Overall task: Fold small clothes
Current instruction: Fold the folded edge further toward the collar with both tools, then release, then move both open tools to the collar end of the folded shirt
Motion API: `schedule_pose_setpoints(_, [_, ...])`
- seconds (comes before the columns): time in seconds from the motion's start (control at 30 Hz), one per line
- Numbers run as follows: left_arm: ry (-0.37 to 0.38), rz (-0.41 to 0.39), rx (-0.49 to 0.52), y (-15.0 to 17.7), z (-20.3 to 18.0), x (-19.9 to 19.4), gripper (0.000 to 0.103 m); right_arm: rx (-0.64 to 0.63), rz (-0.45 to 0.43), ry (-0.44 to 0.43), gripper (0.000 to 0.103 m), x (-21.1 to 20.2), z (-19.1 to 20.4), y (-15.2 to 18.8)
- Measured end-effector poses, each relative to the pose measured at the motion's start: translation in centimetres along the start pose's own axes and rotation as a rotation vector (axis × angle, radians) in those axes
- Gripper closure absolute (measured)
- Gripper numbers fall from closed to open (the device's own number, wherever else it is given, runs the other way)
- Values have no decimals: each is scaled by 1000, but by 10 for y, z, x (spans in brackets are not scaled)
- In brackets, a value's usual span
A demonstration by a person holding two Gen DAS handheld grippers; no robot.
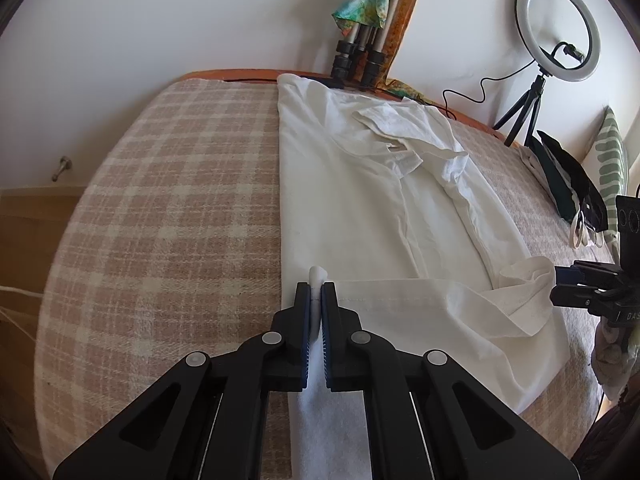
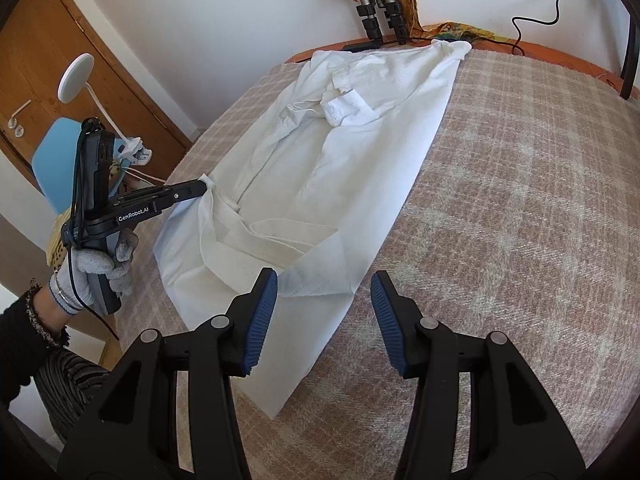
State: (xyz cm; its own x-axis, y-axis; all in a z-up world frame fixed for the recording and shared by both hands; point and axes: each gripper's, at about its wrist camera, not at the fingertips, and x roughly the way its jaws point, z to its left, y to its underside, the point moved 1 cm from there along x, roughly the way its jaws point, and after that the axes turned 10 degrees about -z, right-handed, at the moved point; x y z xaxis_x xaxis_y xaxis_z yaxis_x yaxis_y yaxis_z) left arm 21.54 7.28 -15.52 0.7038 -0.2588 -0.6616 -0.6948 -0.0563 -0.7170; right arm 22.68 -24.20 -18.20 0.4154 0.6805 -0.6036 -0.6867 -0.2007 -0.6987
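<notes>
A white shirt [image 1: 384, 208] lies partly folded along the middle of a pink plaid blanket [image 1: 160, 220]. At the lower centre of the left wrist view, the left gripper [image 1: 316, 292] pinches a fold of the shirt's hem. In the right wrist view, the right gripper [image 2: 324, 292] stands half open at lower centre, its blue pads [image 2: 262, 320] clear of the cloth beneath.

"GenRobot.AI" in white on the left tool [image 2: 202, 188] body.

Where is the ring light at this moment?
In the left wrist view the ring light stands on a small tripod at upper right, against the wall, beyond the white shirt.
</notes>
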Motion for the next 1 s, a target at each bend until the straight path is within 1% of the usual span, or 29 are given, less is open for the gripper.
schedule_pose_setpoints(0.03, [1, -1, -4, 0, 0, 0, 99, 0, 1, 4, 52, 2, 0, 0])
schedule_pose_setpoints(0.07, [3, -2, -12, 0, 1, -1, 99, 1, -1, 0, 59, 3, 1, 0])
schedule_pose_setpoints(0.1, [6, -4, -22, 0, 2, -2, 99, 4, -4, -9, 64, 3, 1, -1])
schedule_pose_setpoints(0.13, [10, -8, -36, 0, 4, -3, 100, 6, -9, -11, 78, 2, 1, -1])
schedule_pose_setpoints(0.17, [14, -13, -52, -1, 6, -5, 100, 15, -18, -9, 89, 1, 0, -2])
schedule_pose_setpoints(0.2, [7, -16, -64, -2, 8, -6, 100, 48, -26, -21, 93, 0, -4, -4])
schedule_pose_setpoints(0.23, [-12, -13, -73, -2, 11, -6, 100, 109, -26, -37, 94, 0, -12, -5])
schedule_pose_setpoints(0.27, [-23, -6, -91, -1, 14, -4, 100, 175, -23, -48, 94, 1, -21, -5])
schedule_pose_setpoints(0.3, [-18, 1, -111, 0, 17, -2, 100, 220, -24, -43, 95, 3, -28, -4])
schedule_pose_setpoints(0.33, [-17, -3, -121, 0, 17, -2, 100, 242, -29, -30, 95, 4, -33, -3])
schedule_pose_setpoints(0.47, [-29, -31, -60, -4, 6, -6, 98, 242, -37, 24, 95, 0, -31, -6])
schedule_pose_setpoints(0.5, [-50, -32, -50, -6, 5, -6, 96, 244, -45, 43, 94, -3, -32, -8])
schedule_pose_setpoints(0.53, [-70, -29, -48, -9, 6, -7, 95, 241, -57, 66, 94, -7, -32, -10])
schedule_pose_setpoints(0.6, [-77, -43, -53, -14, 8, -11, 95, 220, -77, 110, 94, -15, -32, -13])
schedule_pose_setpoints(0.67, [-91, -63, -46, -20, 11, -18, 94, 226, -94, 123, 94, -23, -33, -16])
schedule_pose_setpoints(0.77, [-69, -87, -49, -33, 13, -30, 94, 236, -111, 105, 94, -35, -33, -24])
schedule_pose_setpoints(0.9, [-27, -105, -94, -53, 18, -48, 94, 265, -164, 120, 93, -59, -27, -45])
schedule_pose_setpoints(0.97, [12, -117, -110, -63, 15, -59, 94, 284, -192, 132, 88, -77, -19, -57])
schedule_pose_setpoints(1.0, [20, -124, -102, -69, 13, -65, 94, 287, -212, 137, 85, -87, -14, -63])
